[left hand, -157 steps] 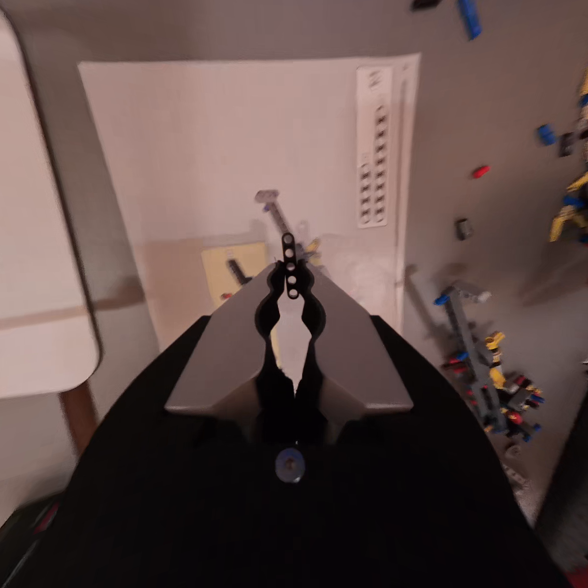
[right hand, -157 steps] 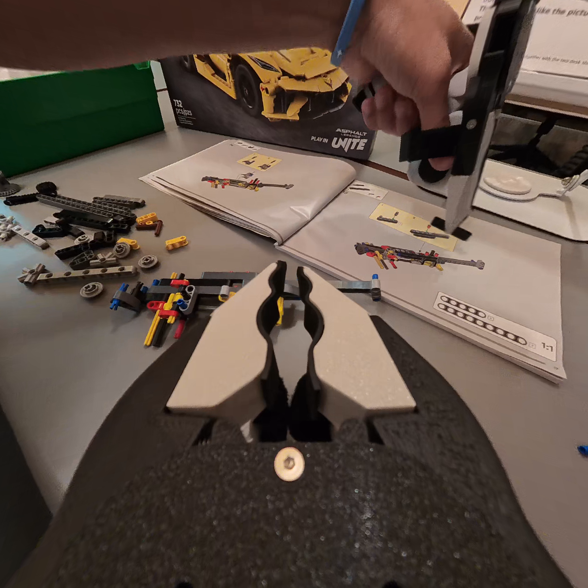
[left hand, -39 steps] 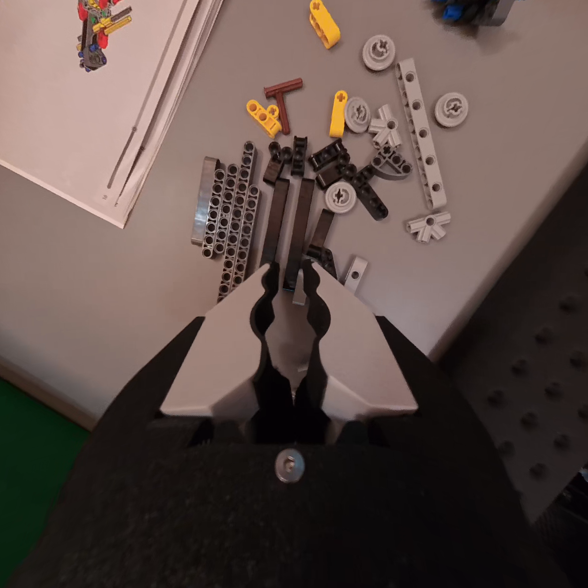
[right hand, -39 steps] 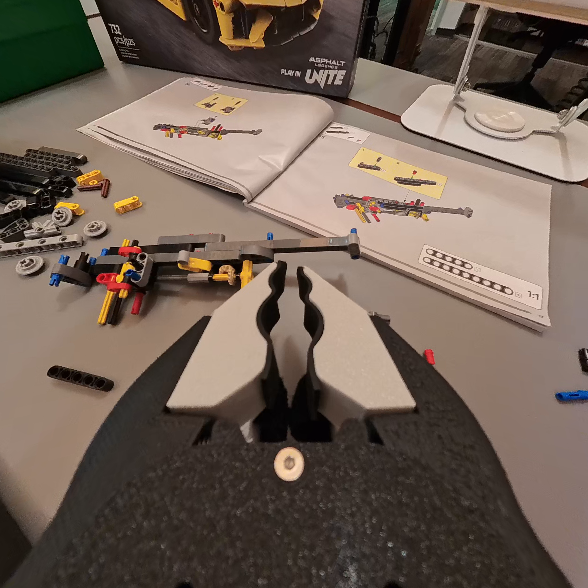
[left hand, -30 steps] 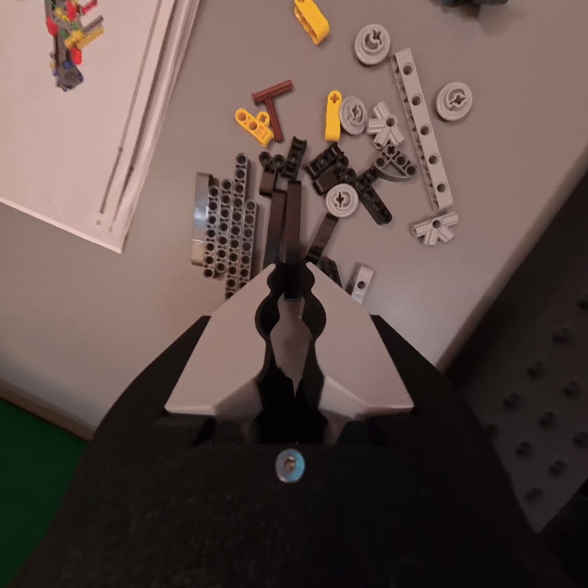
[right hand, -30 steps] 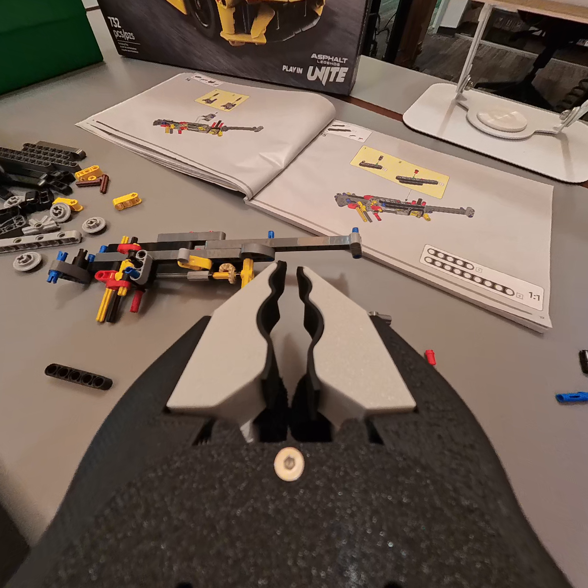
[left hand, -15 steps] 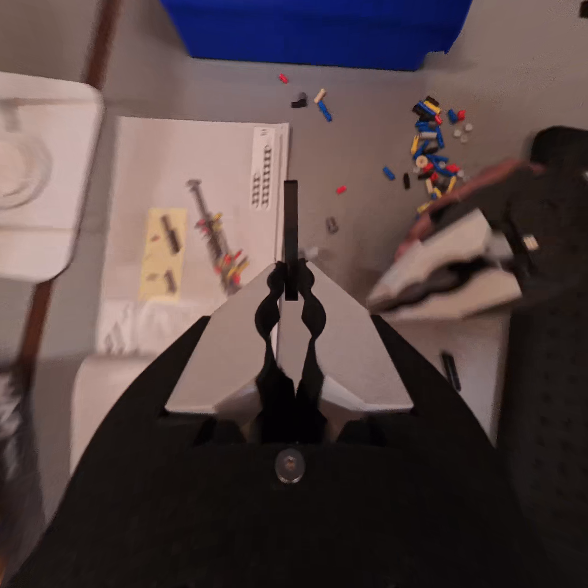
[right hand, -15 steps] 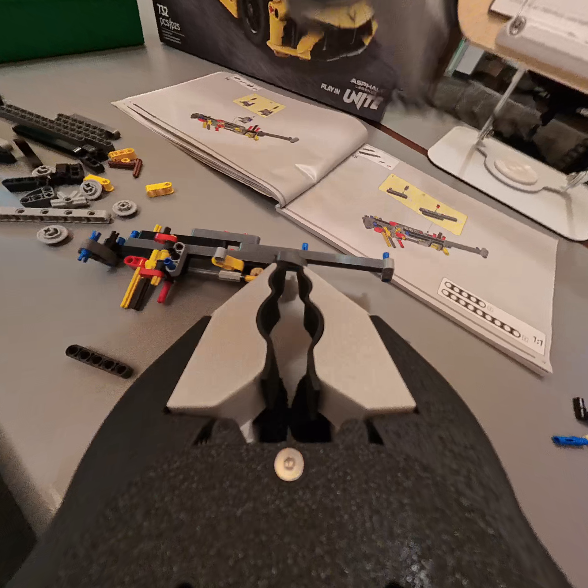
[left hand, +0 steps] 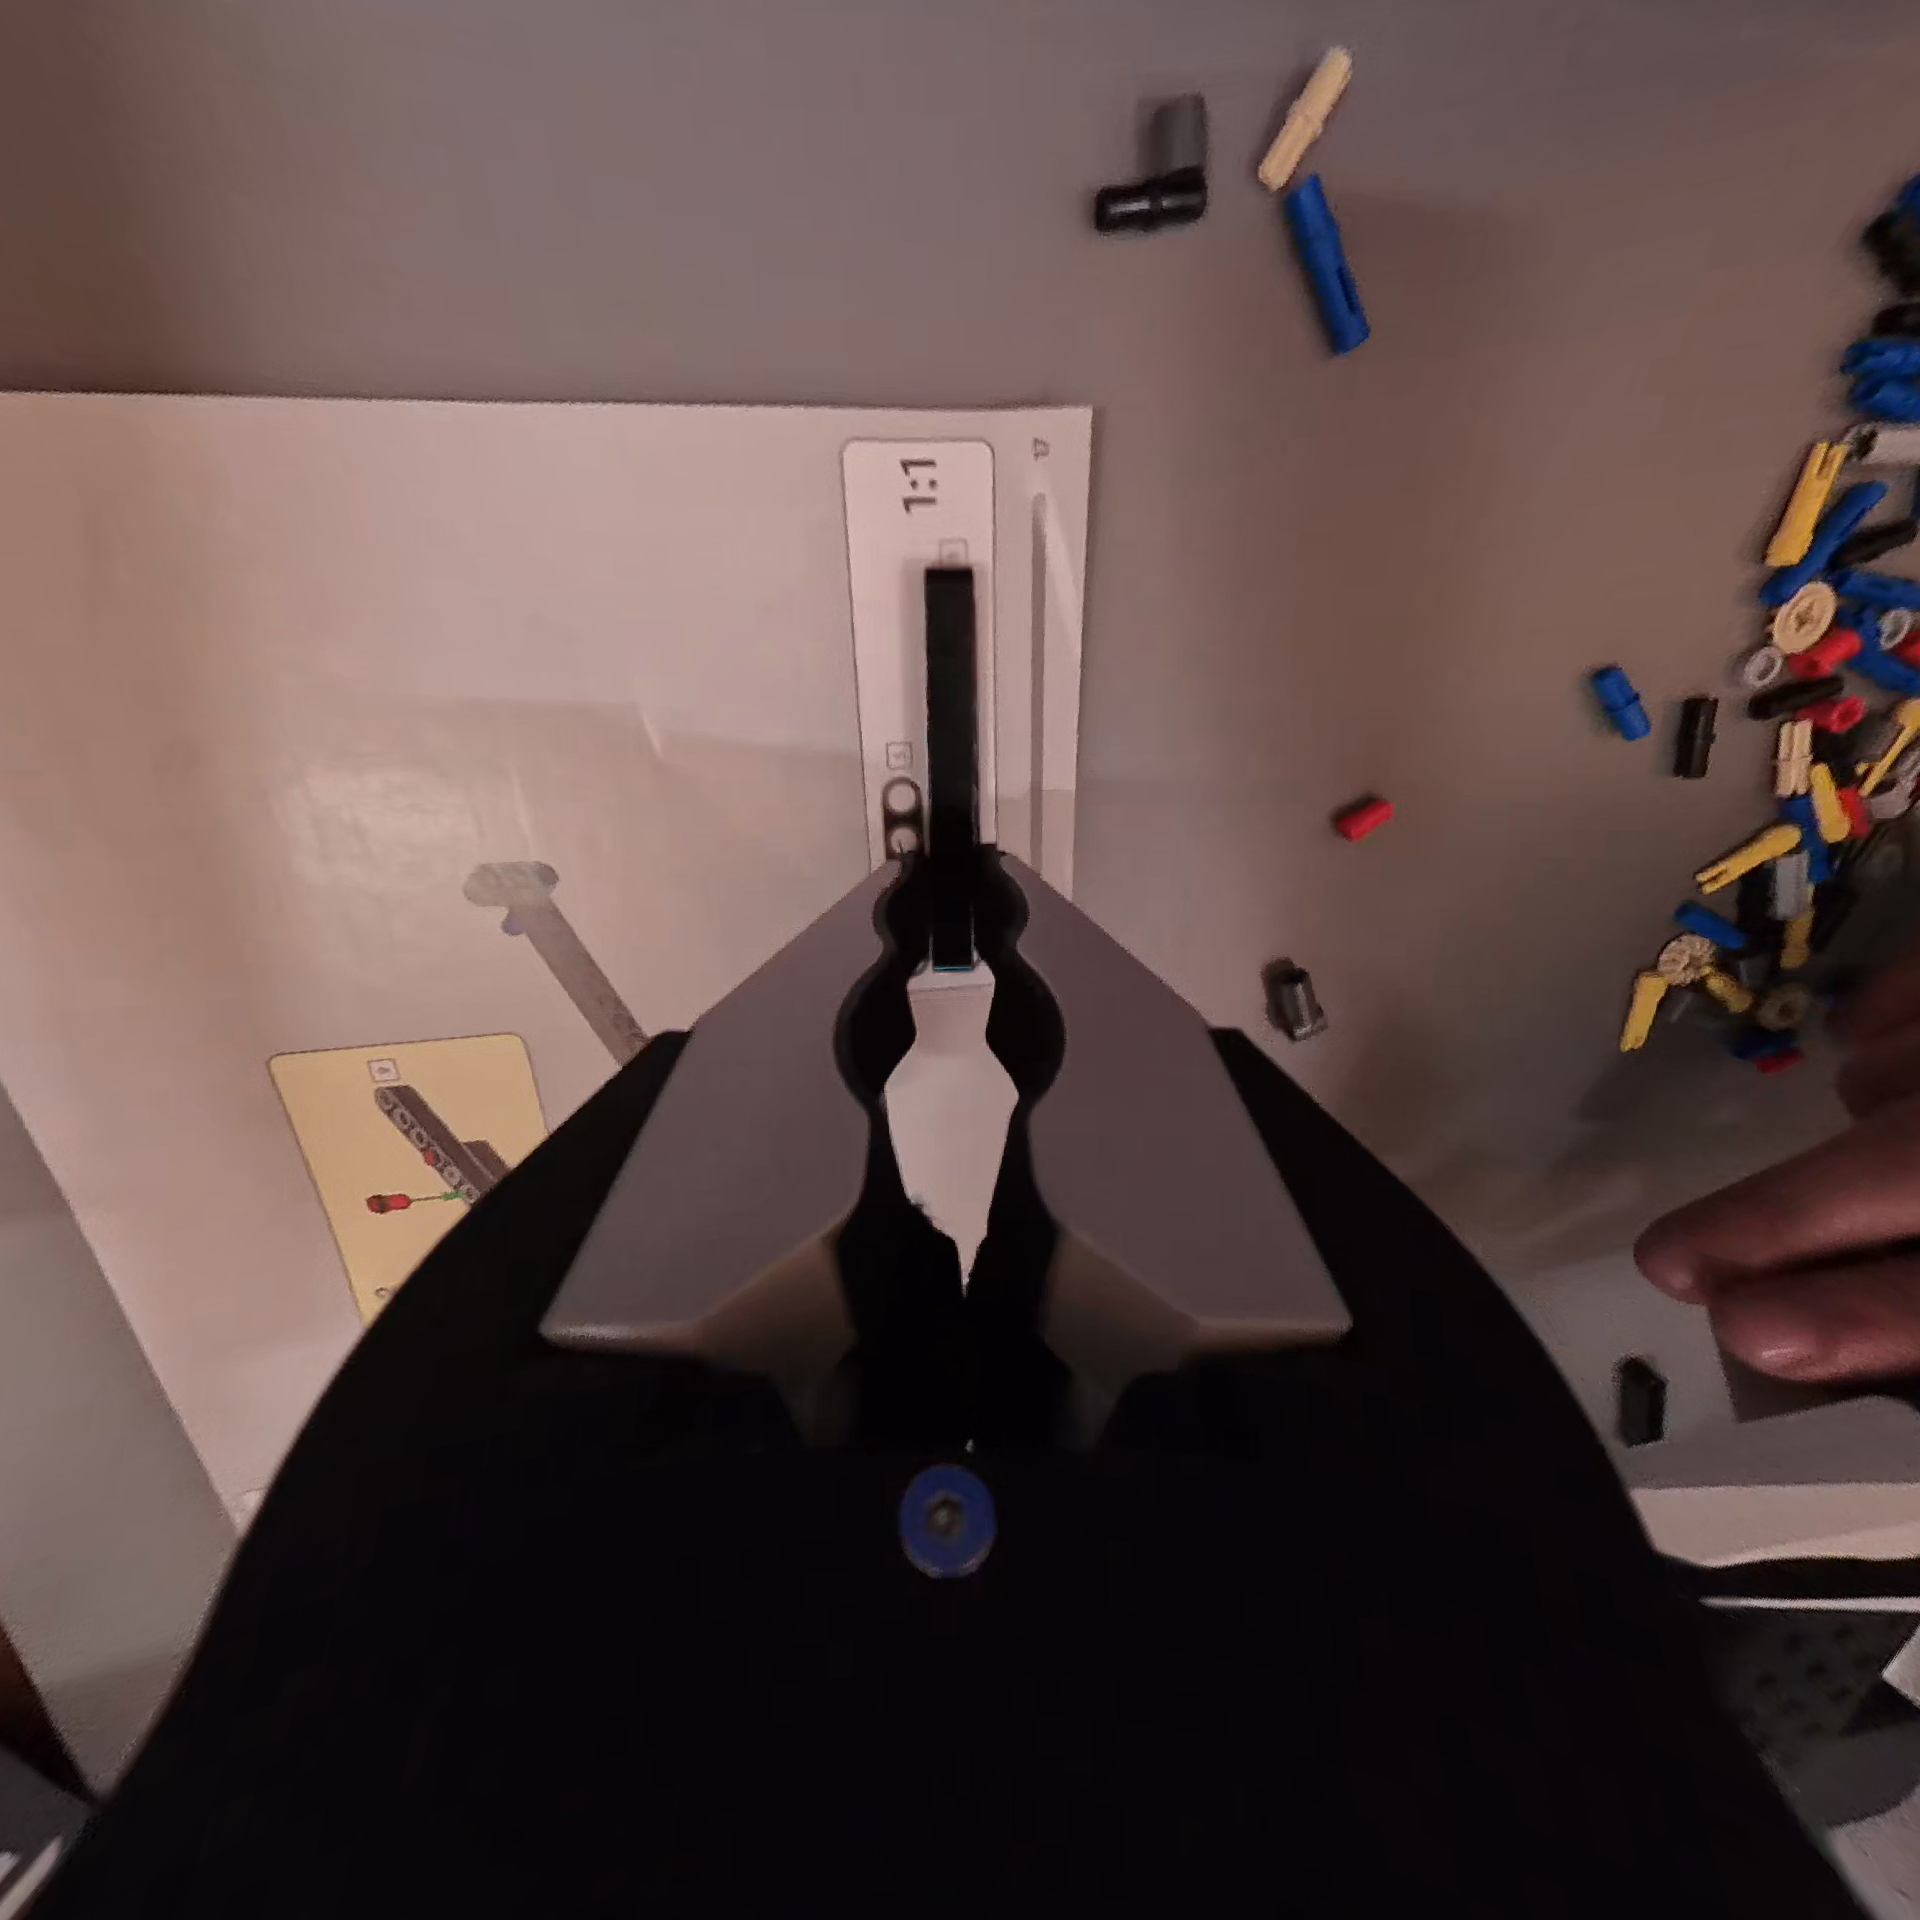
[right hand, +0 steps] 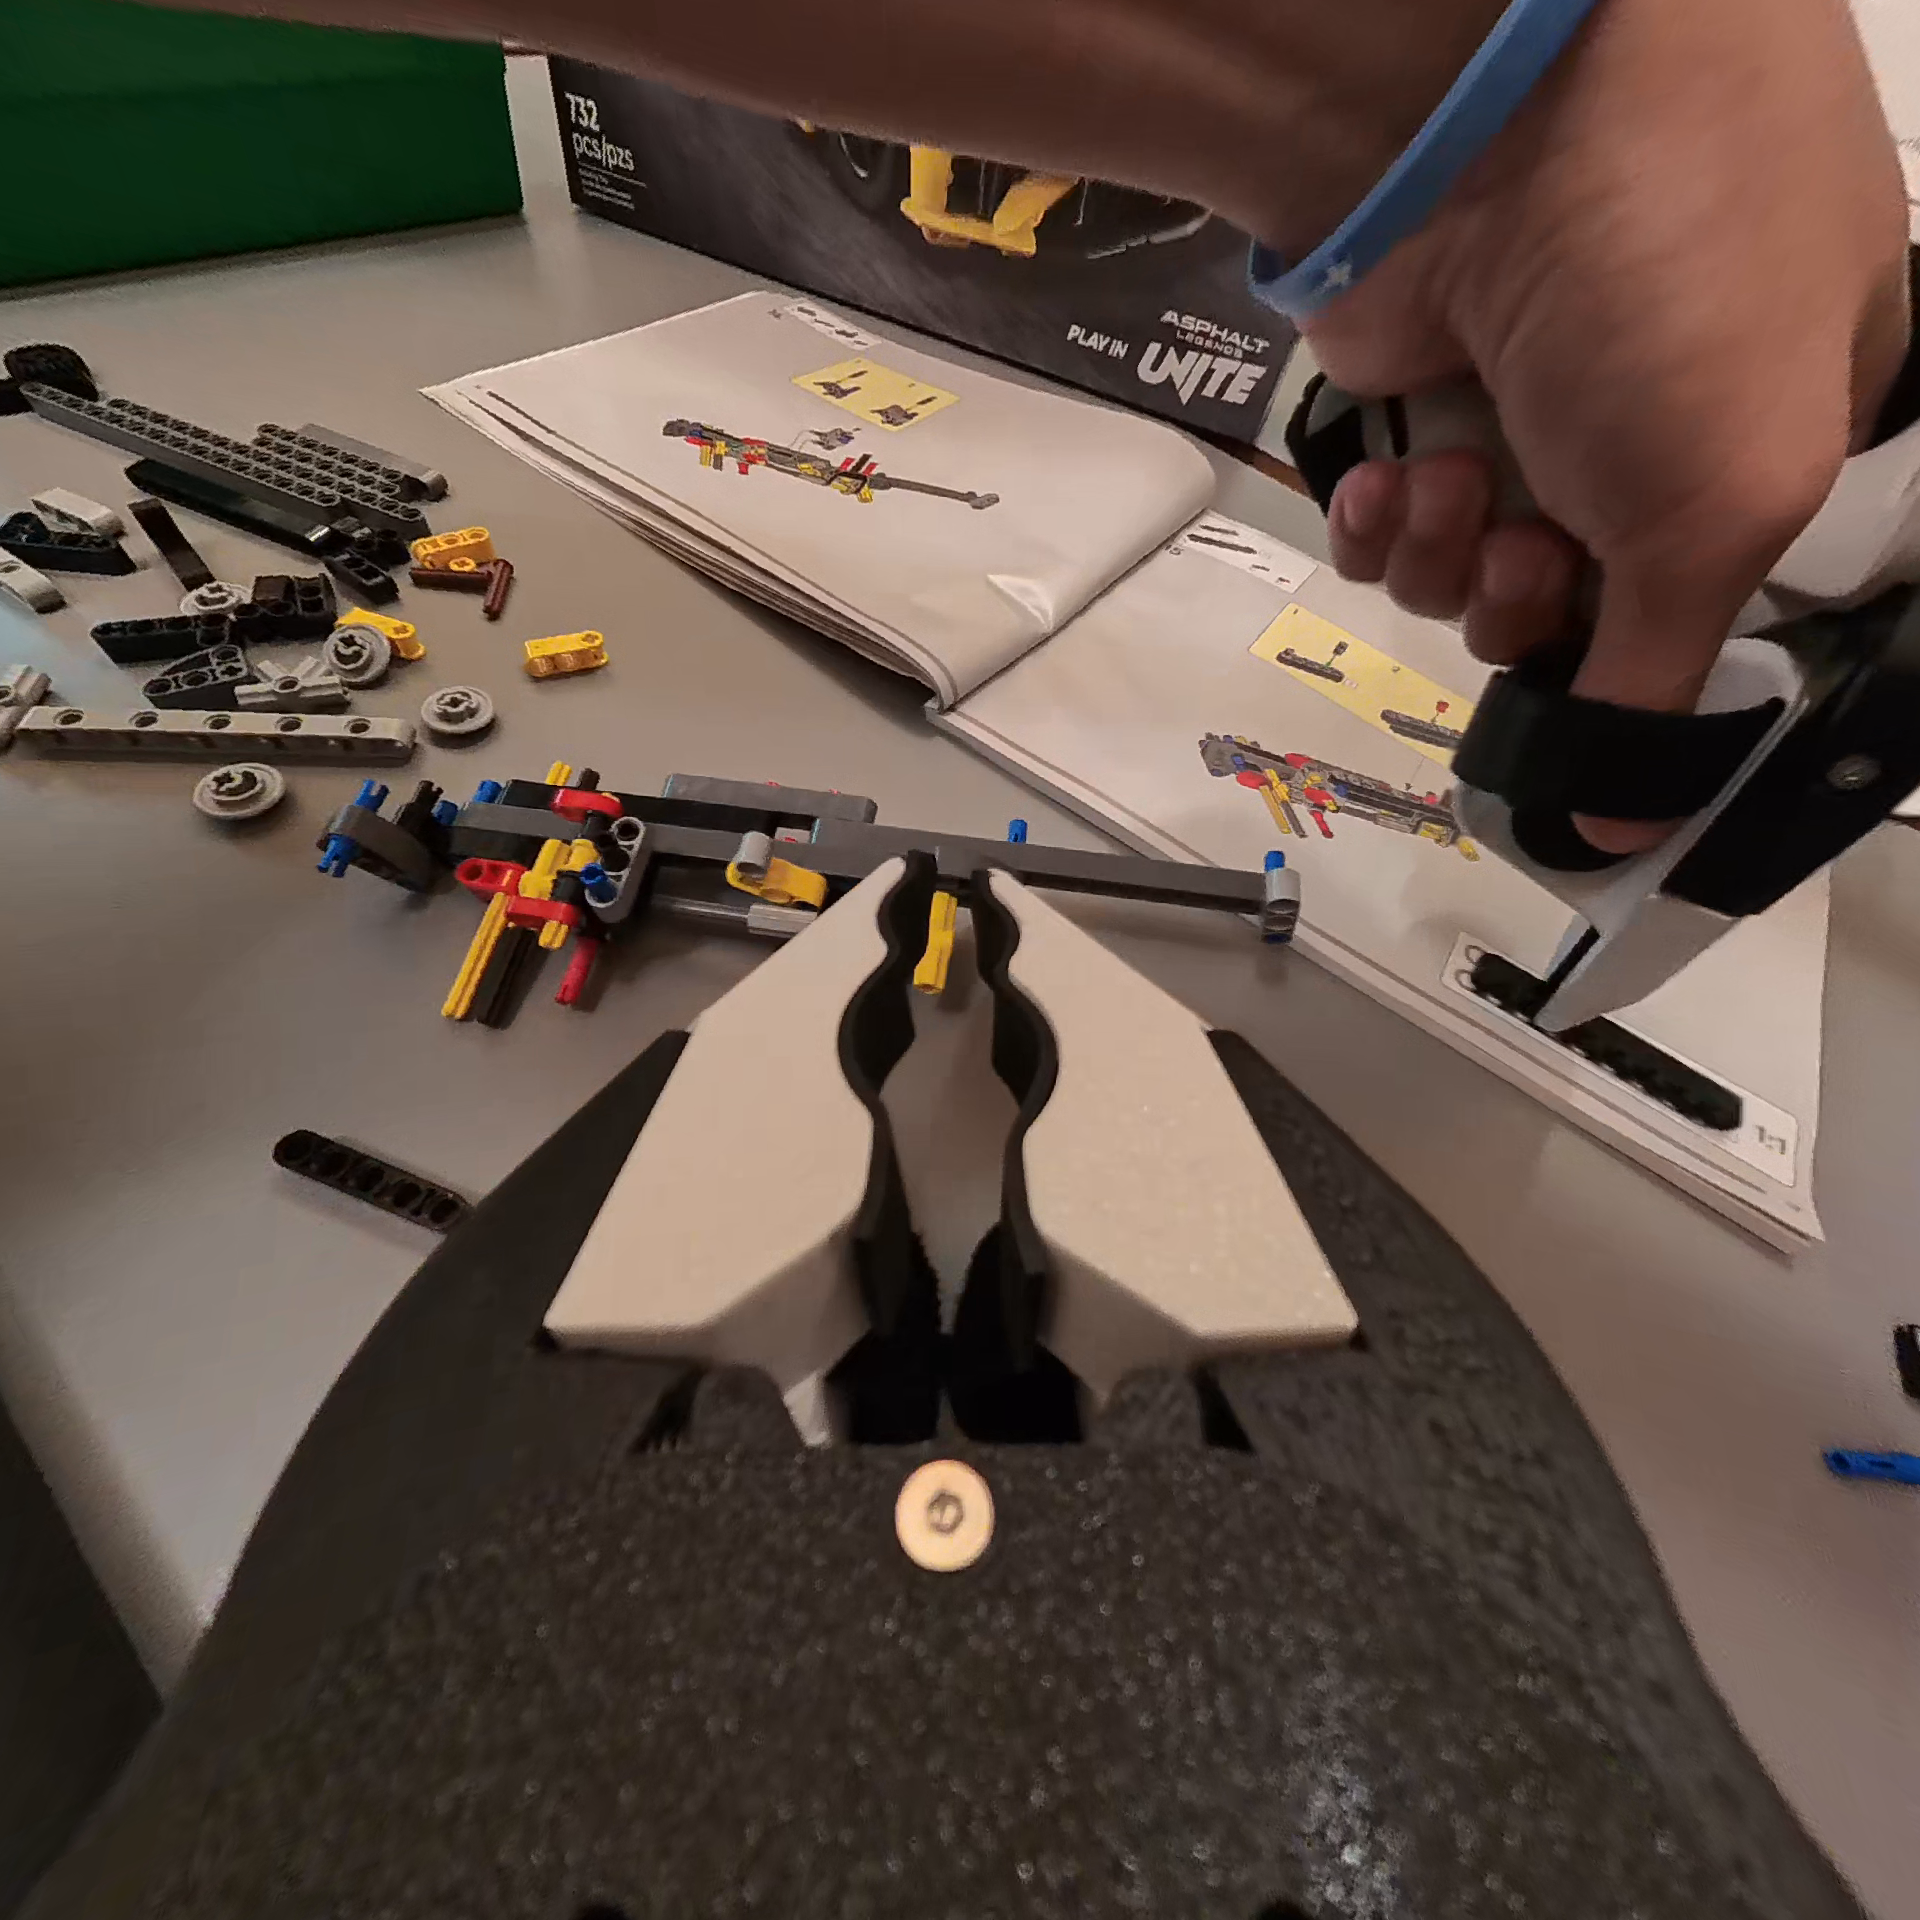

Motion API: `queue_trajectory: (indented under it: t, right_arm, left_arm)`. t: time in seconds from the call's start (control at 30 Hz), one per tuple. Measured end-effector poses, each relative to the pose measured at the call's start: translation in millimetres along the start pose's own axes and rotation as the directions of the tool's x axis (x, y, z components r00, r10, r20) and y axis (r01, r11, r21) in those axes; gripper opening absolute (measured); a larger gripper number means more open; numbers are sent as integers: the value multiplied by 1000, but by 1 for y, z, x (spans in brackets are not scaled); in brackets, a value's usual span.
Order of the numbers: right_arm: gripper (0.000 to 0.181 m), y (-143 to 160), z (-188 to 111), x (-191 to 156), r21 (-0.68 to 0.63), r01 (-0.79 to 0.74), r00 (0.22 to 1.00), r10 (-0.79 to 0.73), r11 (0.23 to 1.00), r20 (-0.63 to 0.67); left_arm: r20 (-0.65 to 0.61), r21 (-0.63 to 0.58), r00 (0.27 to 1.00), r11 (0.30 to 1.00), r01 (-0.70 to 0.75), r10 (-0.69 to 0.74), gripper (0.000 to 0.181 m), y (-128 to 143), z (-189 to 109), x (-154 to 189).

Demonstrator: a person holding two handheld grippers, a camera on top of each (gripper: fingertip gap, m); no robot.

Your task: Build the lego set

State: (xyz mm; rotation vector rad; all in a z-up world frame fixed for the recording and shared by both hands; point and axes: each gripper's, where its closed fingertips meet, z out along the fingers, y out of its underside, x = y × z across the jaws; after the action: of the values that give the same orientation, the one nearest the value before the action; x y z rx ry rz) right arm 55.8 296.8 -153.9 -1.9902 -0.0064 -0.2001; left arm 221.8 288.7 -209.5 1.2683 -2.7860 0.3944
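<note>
My left gripper (left hand: 951, 883) is shut on a long black beam (left hand: 951, 727) and holds it lengthwise over the scale strip at the edge of the open instruction booklet (left hand: 416, 644). In the right wrist view the left gripper (right hand: 1558, 987) presses the beam (right hand: 1662, 1081) onto that strip. My right gripper (right hand: 945, 873) is nearly closed, with only a narrow slit. Its tips rest against the grey bar of the partly built assembly (right hand: 665, 831). A yellow pin (right hand: 932, 935) shows in the slit. I cannot tell whether the tips pinch anything.
A short black beam (right hand: 364, 1179) lies near the table's front. Loose beams and wheels (right hand: 239, 457) lie at the left. The set's box (right hand: 935, 239) and a green bin (right hand: 239, 135) stand behind. A pile of small pins (left hand: 1829, 748) lies right of the booklet. A hand (left hand: 1787, 1278) shows nearby. The left gripper's tips are roughly 15 centimetres from the right gripper's.
My left gripper closed on the long black beam in the loose pile and carried it to the booklet's scale strip. My right gripper moved forward onto the assembly.
</note>
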Motion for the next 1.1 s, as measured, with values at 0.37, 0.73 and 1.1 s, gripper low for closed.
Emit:
queue_trajectory:
  t: [0.37, 0.73, 1.1]
  right_arm:
    - [6, 2, 1, 1, -9, -2, 1000, 2, 1000, -2]
    - [6, 3, 2, 0, -16, 6, 1000, -6, 1000, 0]
    - [6, 4, 2, 0, -22, 13, 1000, -13, 1000, -1]
  left_arm:
    - [-1, -16, 1000, 1000, 25, -25, 6, 5, 0, 0]
    - [0, -21, 999, 999, 42, -42, 6, 4, 0, 2]
    - [18, -39, 1000, 999, 11, -10, 5, 3, 0, 2]
